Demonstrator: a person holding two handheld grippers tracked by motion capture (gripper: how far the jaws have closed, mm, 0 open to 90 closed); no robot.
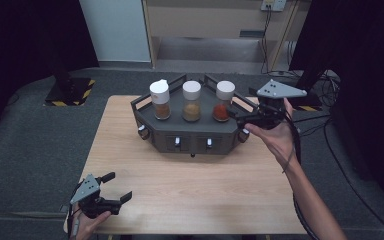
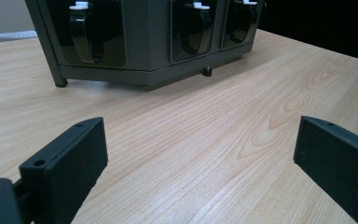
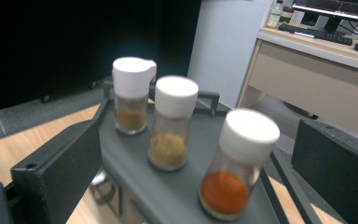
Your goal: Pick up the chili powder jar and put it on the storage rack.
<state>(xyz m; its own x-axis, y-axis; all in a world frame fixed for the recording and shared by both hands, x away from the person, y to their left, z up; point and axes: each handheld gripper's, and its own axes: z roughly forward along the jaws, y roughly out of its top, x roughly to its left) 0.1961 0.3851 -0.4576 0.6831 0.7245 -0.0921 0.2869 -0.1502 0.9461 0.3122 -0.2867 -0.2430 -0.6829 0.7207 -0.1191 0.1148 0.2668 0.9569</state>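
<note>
The right gripper (image 1: 237, 116) hangs just beside the red spice jar (image 1: 223, 101) at the right end of the grey rack (image 1: 192, 137), its jaws spread wide and holding nothing, the jar standing upright between them in the right gripper view. The left gripper (image 1: 117, 187) rests low over the near left corner of the wooden table (image 1: 190, 195), well apart from the rack, its jaws also released and bare. Two more jars, a yellow one (image 1: 191, 101) and a brown one (image 1: 160, 100), stand upright to the left of the red jar.
</note>
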